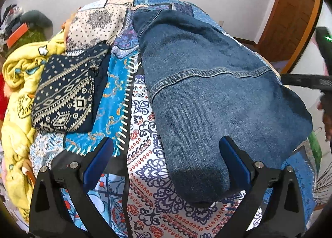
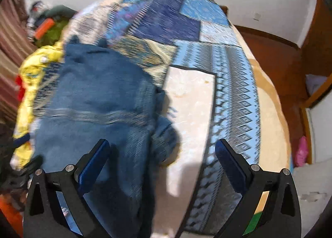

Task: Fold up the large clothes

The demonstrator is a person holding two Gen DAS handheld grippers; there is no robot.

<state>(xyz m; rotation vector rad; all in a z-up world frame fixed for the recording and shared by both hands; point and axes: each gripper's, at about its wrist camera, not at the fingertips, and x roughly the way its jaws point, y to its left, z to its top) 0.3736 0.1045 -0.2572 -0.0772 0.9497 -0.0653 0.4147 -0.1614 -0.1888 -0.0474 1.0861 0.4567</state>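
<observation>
A pair of blue denim jeans (image 1: 207, 92) lies folded lengthwise on the patterned bedspread (image 1: 145, 165), running away from me. My left gripper (image 1: 166, 150) is open and empty, just above the near end of the jeans. In the right wrist view, which is blurred, the jeans (image 2: 99, 96) lie to the left, and my right gripper (image 2: 161, 155) is open and empty over their right edge and the bedspread (image 2: 191, 103). The right gripper also shows at the right edge of the left wrist view (image 1: 323, 84).
A folded navy patterned garment (image 1: 66, 96) lies left of the jeans. A yellow blanket (image 1: 18, 84) is bunched along the bed's left side. A wooden door (image 1: 290, 13) and wooden floor (image 2: 269, 51) lie to the right. A pink bag (image 2: 302, 150) sits on the floor.
</observation>
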